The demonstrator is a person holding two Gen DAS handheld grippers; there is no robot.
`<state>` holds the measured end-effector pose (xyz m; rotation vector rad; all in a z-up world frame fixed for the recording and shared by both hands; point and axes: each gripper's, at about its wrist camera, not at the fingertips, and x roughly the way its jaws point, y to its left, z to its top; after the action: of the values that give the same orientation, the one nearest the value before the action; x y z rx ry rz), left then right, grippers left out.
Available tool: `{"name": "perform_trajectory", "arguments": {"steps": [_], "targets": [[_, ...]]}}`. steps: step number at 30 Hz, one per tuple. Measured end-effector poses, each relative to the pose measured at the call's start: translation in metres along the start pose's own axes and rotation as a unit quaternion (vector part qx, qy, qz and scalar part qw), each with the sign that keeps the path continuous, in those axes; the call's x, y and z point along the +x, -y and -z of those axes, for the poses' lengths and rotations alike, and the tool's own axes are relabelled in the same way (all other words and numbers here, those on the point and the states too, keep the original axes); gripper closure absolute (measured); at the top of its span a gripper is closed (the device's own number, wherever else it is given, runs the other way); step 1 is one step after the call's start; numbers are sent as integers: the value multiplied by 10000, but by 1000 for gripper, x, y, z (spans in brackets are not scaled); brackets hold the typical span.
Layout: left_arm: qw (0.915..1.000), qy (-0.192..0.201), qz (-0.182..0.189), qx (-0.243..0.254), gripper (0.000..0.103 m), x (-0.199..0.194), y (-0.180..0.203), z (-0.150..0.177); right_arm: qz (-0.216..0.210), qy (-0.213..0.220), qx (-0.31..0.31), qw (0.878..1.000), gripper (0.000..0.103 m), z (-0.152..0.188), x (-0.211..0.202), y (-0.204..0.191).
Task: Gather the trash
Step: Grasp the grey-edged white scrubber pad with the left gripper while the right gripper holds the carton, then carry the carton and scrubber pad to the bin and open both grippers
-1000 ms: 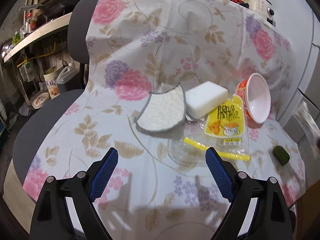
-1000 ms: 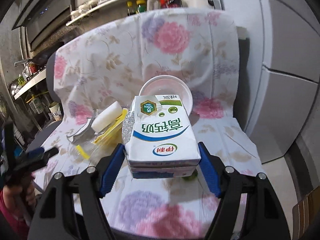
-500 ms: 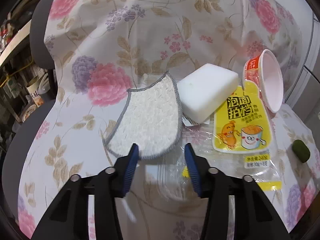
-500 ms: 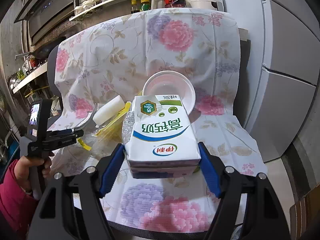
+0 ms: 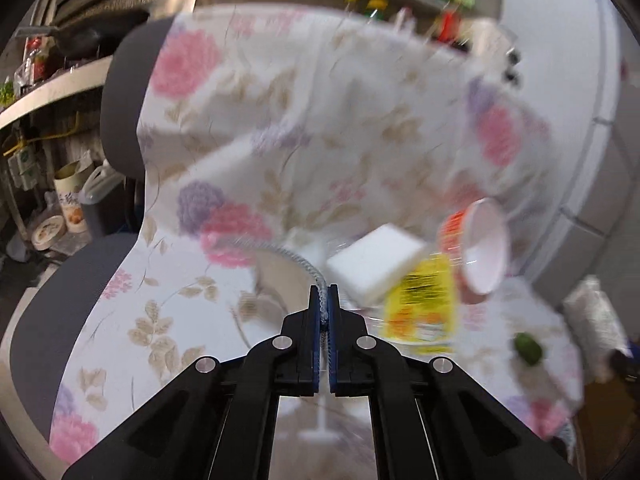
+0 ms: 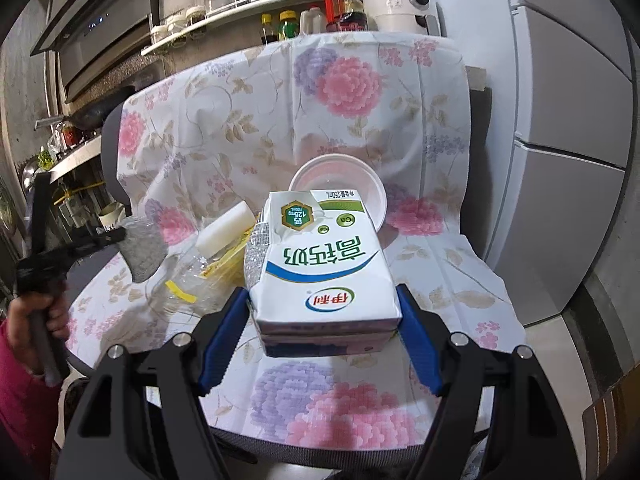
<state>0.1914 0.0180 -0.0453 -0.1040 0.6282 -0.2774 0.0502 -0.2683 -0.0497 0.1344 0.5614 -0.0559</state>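
A milk carton (image 6: 326,276) is sitting between the two blue-padded fingers of the right tool (image 6: 320,336), with the fingers pressing against its sides and the printed face turned up. Only the right wrist view is showing this carton. The same view is showing the left tool (image 6: 120,234) from outside, at the far left, lifted above the chair seat with a grey-edged cloth (image 6: 144,252) hanging from its tip, and a hand (image 6: 38,316) in a red sleeve gripping its handle.

The left wrist view is blurred. In it the left tool (image 5: 324,304) is appearing almost fully closed, its blue pads nearly meeting, with the woven grey edge of the cloth (image 5: 308,268) pinched between them. Just beyond the tip, a white sponge block (image 5: 376,268) is lying on the flowered sheet (image 5: 168,280) covering the chair. To its right a yellow packet (image 5: 424,304) is lying flat, and beside that a red and white paper cup (image 5: 480,252) is lying on its side with its mouth facing the camera. A small green lump (image 5: 528,348) is lying farther right, apart from the rest.

The right wrist view is adding a crumpled clear plastic bottle (image 6: 180,280) with a yellow strip, lying just left of the carton, with the sponge block (image 6: 224,232) behind it and the cup (image 6: 340,188) showing its open mouth directly behind the carton. Behind the chair, a shelf (image 6: 240,4) is carrying bottles and jars.
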Motion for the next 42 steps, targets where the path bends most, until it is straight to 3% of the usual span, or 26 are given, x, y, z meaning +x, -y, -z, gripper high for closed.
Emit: {"name": "perform_trajectory", "arguments": {"steps": [5, 9, 15, 21, 24, 33, 37, 42], "targets": [[9994, 88, 281, 153, 100, -42, 36, 25, 42, 130, 24, 9999, 31, 8, -19, 1], [9956, -82, 865, 340, 100, -59, 69, 47, 128, 133, 103, 9998, 31, 19, -35, 9], [9819, -155, 1727, 762, 100, -75, 125, 69, 455, 241, 331, 9981, 31, 35, -66, 36], [9664, -174, 2247, 1237, 100, -76, 177, 91, 1034, 306, 558, 9926, 31, 59, -105, 73], [9510, -242, 2713, 1467, 100, -74, 208, 102, 1354, 261, 725, 9878, 31, 74, -122, 94], [8862, -600, 4048, 2172, 100, -68, 321, 141, 2338, 207, 1382, 9622, 31, 121, -179, 158], [8708, -849, 4226, 2363, 100, -65, 353, 160, 2512, 173, 1652, 9536, 31, 142, -187, 179], [8611, -1013, 4280, 2551, 100, -58, 382, 180, 2598, 28, 1933, 9461, 31, 165, -187, 206]]}}
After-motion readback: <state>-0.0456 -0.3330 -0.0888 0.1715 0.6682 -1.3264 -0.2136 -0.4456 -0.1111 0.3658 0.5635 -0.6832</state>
